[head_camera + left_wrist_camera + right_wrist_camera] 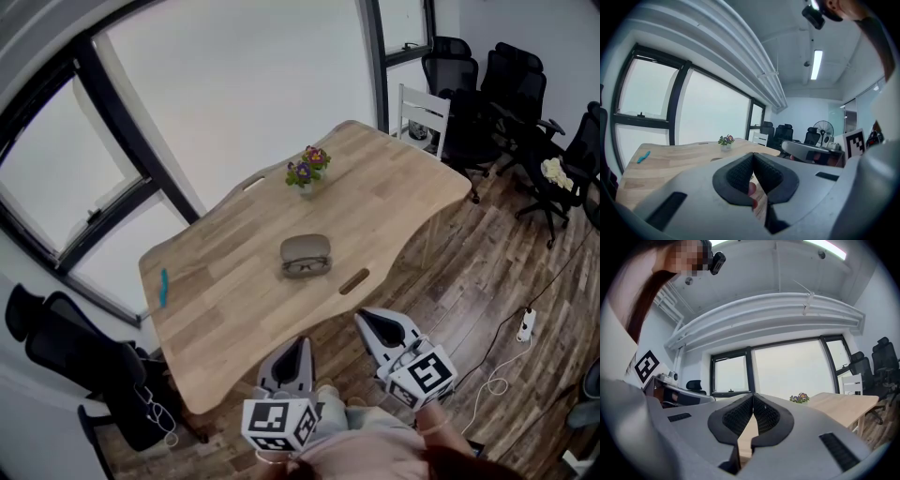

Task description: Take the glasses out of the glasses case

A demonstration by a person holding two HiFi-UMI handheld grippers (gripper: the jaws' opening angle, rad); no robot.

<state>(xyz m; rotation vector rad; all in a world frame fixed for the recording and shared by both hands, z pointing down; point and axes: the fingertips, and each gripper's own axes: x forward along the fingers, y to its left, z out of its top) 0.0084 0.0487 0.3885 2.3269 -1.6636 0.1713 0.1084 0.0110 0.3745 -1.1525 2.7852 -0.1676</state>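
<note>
An open grey glasses case (306, 253) lies in the middle of the wooden table (234, 309), with dark-framed glasses (307, 265) resting in its front half. Both grippers are held low, in front of the table's near edge and well short of the case. My left gripper (303, 341) is shut with its tips touching and nothing between them, as the left gripper view (753, 154) shows. My right gripper (362, 317) is likewise shut and empty, its pads meeting in the right gripper view (753, 395). The case is hidden from both gripper views.
A small pot of purple flowers (307, 171) stands on the table beyond the case. A turquoise pen (163, 287) lies near the left edge. Black office chairs (511, 103) crowd the far right, another chair (66, 361) sits at the left, and a power strip (526, 325) lies on the floor.
</note>
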